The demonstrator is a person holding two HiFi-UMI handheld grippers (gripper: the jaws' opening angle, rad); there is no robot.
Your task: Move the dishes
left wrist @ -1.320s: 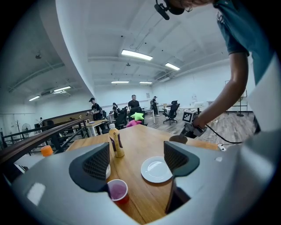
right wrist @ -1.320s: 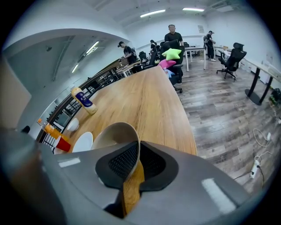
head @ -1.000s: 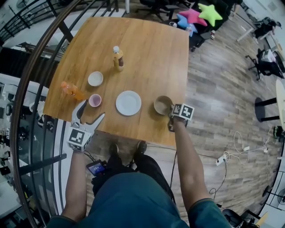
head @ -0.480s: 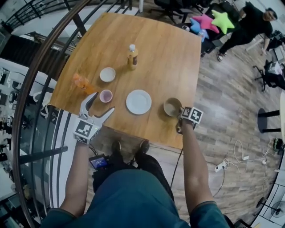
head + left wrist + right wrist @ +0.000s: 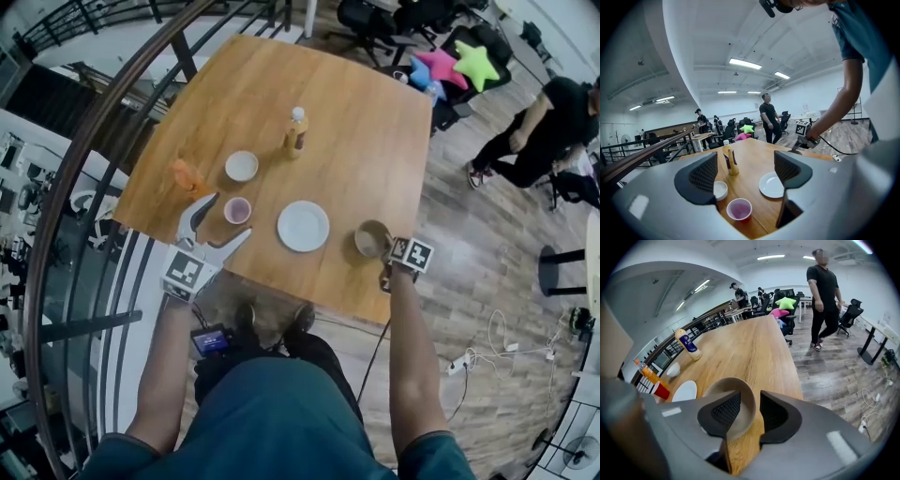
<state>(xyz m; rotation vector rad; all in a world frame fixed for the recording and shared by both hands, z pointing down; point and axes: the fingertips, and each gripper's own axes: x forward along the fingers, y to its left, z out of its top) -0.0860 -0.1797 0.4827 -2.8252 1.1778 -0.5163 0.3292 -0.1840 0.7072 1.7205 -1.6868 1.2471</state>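
Right gripper [image 5: 750, 411]: jaws were clamped on the near rim of the tan round bowl [image 5: 372, 238], right of centre in the head view, by the wooden table's [image 5: 356, 122] front edge.
Left gripper [image 5: 745, 171]: jaws were wide apart, empty, just short of the pink plastic cup [image 5: 237, 210].
Flat white round plate [image 5: 303, 226]: sat between cup and bowl.

A beige bowl [image 5: 372, 238] sits upright at centre right, rim between the jaws of the right gripper [image 5: 750, 404]. A white plate [image 5: 303, 226] lies flat at centre, with a small white bowl [image 5: 241, 166] to its upper left.
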